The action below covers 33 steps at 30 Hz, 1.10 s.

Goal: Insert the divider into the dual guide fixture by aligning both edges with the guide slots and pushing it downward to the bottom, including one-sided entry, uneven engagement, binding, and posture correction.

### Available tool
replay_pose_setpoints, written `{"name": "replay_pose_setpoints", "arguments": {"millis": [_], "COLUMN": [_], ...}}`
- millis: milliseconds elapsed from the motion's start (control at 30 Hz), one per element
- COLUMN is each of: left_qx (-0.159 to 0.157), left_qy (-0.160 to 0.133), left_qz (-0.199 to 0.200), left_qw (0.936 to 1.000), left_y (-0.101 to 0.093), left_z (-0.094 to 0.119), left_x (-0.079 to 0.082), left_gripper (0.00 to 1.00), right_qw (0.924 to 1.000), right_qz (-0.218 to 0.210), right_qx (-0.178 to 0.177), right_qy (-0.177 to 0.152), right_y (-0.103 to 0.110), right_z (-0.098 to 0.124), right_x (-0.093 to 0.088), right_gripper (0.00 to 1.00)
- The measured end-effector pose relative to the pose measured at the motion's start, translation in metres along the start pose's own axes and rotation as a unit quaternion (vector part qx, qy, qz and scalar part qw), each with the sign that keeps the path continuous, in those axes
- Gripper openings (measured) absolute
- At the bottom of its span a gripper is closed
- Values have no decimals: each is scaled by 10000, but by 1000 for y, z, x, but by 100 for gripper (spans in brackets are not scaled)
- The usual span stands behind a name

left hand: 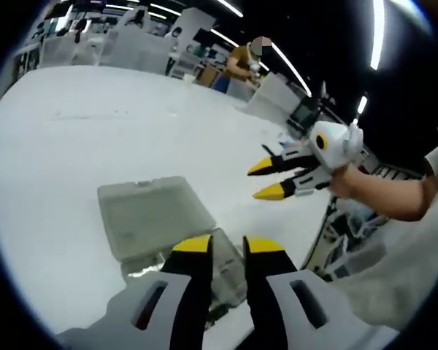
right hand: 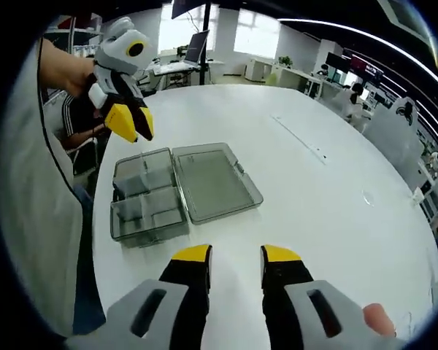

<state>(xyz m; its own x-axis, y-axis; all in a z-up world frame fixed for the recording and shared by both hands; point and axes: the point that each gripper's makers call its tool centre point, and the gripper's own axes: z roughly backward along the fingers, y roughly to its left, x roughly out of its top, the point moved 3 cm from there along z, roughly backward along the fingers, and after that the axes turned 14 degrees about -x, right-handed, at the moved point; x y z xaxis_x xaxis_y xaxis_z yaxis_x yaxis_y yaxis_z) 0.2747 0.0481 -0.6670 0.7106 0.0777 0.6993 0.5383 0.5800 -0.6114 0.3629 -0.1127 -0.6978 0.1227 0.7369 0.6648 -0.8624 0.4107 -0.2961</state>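
A clear plastic box (right hand: 147, 198) lies on the white table (right hand: 314, 189), its hinged lid (right hand: 215, 180) flat open beside it. Translucent partitions (right hand: 135, 208) split the tray into compartments. In the left gripper view the box's lid (left hand: 152, 211) lies just past my jaws, and the tray (left hand: 230, 273) is partly hidden behind them. My left gripper (left hand: 228, 251) hovers over the box with a narrow gap and nothing in it. The same gripper (right hand: 130, 122) hangs above the tray's far-left corner. My right gripper (right hand: 236, 259) is open and empty, short of the box. Its yellow tips (left hand: 266, 179) are spread, held high.
The table's edge (right hand: 95, 219) runs close along the box, with the person's light sleeve (right hand: 36, 219) beyond it. A hand (left hand: 350, 179) holds the right gripper. Desks, monitors and seated people (left hand: 241, 62) stand beyond the table. Bare tabletop stretches to the far side (left hand: 95, 117).
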Motion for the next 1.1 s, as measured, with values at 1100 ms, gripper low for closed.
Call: {"name": "replay_pose_setpoints", "arguments": {"millis": [1100], "left_qx": [63], "left_qy": [7], "left_qz": [-716], "left_qw": [9974], "left_y": [9], "left_z": [13], "left_x": [25], "left_gripper": [41], "right_qw": [9984], "right_qz": [-475], "right_qx": [-303], "right_qy": [56], "right_y": [-80], "right_z": [-43], "right_x": [41], "right_gripper": [54]}}
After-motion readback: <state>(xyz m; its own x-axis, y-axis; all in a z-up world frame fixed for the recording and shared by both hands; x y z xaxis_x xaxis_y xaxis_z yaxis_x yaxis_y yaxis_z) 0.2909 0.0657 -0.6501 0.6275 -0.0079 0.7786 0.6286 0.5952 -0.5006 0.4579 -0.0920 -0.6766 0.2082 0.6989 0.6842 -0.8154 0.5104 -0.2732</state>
